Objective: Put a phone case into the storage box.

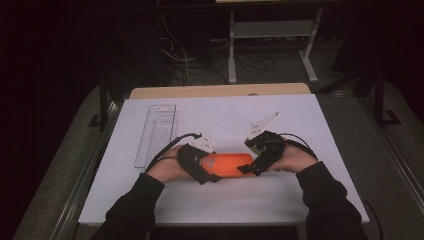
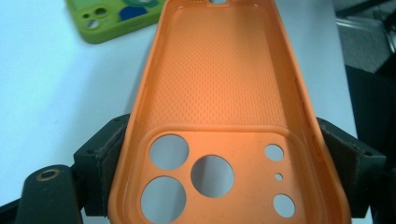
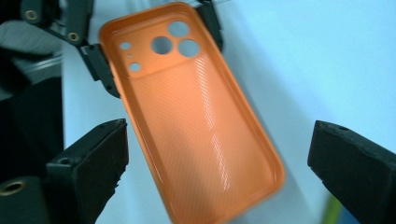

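Two grippers are shown at an orange case held just above the white counter. The left gripper is clamped across the case's camera-hole end; the right gripper has its jaws spread wide, the far end lying between them untouched. The step is judged a handover or release by the right. Next, a steady left hold is called for. The long axis runs left-right, hollow side up, cutouts leftward.
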Tool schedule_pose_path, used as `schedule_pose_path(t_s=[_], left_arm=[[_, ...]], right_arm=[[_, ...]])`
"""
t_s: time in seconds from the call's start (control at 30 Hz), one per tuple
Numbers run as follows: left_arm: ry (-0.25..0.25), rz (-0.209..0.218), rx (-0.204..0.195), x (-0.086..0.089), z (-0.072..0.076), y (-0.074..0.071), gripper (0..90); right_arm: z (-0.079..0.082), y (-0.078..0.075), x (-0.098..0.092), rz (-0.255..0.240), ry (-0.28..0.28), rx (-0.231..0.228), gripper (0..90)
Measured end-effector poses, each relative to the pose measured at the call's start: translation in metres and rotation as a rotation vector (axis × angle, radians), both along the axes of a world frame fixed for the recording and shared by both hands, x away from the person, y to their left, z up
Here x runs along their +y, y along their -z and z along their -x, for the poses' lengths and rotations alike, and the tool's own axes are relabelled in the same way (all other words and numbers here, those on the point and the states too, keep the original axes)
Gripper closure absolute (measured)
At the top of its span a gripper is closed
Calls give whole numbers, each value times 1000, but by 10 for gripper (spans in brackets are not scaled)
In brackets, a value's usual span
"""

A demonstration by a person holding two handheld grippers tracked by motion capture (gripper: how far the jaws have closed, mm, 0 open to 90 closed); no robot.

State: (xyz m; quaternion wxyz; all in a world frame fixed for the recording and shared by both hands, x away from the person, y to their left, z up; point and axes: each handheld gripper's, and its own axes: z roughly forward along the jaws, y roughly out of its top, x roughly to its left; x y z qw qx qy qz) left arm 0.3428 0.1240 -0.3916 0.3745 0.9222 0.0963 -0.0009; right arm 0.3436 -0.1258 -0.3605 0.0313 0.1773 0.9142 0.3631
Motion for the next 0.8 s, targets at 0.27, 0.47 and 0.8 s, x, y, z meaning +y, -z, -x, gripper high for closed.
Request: schedule_pose_path(t_s=[0.27,0.47,0.8], left_arm=[[-91,1,-23,1,2,2,153],[-221,-5,-46,5,1,1,153],[-363,6,-59,14,-3,-2,153]], right_arm=[[9,2,-18,-94,148,22,31],[16,10,-28,-110,243,13,31],[27,33,-34,-172,430,42,30]])
